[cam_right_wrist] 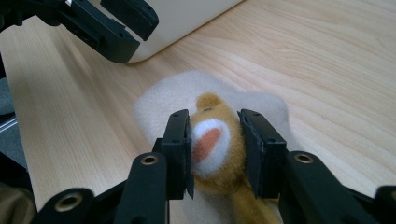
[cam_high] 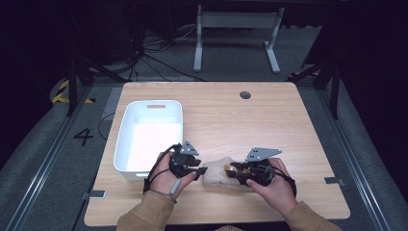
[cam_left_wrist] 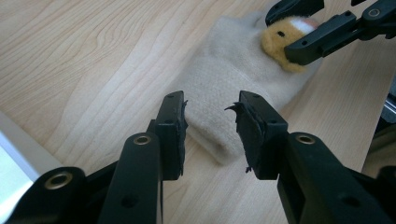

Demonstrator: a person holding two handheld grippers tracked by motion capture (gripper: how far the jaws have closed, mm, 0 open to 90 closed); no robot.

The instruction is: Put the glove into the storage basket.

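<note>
A light wooden counter point(cam_high: 269, 125) fills the middle of the frame. On it, a white plastic bin point(cam_high: 126, 144) sits at left of centre, a cream sock point(cam_high: 215, 176) at lower centre.

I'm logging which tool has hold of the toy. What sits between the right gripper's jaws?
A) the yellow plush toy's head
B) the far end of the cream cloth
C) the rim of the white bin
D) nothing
A: in the right gripper view the right gripper has its jaws on either side of the yellow plush toy, which lies on the cream cloth.
</note>
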